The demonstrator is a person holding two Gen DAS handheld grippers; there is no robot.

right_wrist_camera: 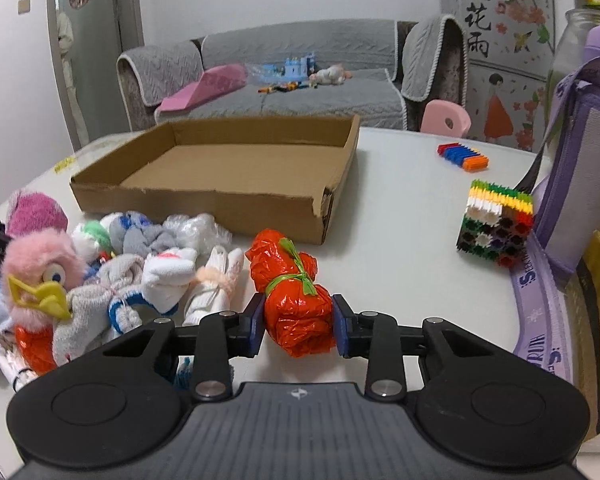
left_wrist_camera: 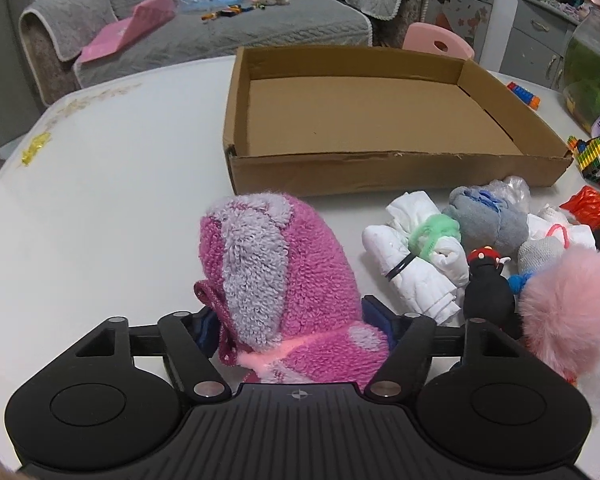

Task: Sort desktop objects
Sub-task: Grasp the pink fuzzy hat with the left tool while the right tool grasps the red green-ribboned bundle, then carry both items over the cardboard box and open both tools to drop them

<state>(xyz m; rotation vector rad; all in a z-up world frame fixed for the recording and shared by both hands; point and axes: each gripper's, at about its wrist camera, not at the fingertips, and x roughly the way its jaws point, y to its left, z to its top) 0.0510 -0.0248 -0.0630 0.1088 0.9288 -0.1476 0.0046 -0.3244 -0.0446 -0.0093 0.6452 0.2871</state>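
Left hand-held gripper clamps a fluffy magenta-and-lilac rolled sock; right hand-held gripper clamps a crinkled orange plastic bundle. Recommended: lift both clear, then release inside the shallow brown cardboard tray.

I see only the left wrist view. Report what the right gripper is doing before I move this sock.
Observer: The right gripper is shut on the red bundle.
Operator: Say what ties that bundle.
Observer: A green band, wrapped round its middle.
Operator: Name the pink fluff right of my sock.
Observer: It is a toy bird with a yellow beak and a blue eye.
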